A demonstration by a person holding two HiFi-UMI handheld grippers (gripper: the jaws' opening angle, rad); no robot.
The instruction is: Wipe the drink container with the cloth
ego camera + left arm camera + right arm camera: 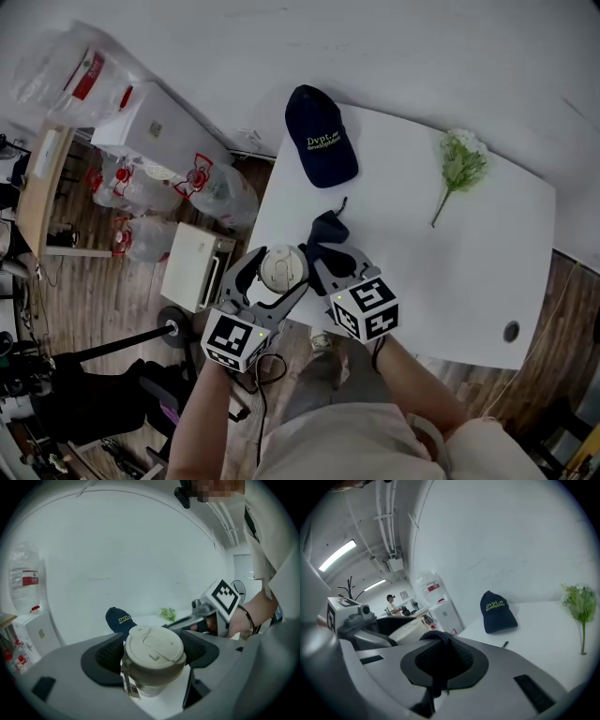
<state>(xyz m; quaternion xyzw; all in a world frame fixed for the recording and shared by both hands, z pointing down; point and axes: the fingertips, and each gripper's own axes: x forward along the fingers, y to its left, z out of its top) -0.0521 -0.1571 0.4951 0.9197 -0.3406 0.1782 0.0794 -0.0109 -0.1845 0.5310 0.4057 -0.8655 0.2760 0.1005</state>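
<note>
L gripper (151,654) clamps round-lidded cup (282,269); R gripper (440,660) pinches dark cloth (327,232).

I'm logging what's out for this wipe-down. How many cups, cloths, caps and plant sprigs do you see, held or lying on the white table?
lidded cup: 1
dark cloth: 1
navy cap: 1
green plant sprig: 1
Total: 4

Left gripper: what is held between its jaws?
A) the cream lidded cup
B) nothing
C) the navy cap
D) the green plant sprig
A: in the left gripper view, the jaws of the left gripper close on both sides of the cream lidded cup; the navy cap lies apart, behind it.
</note>
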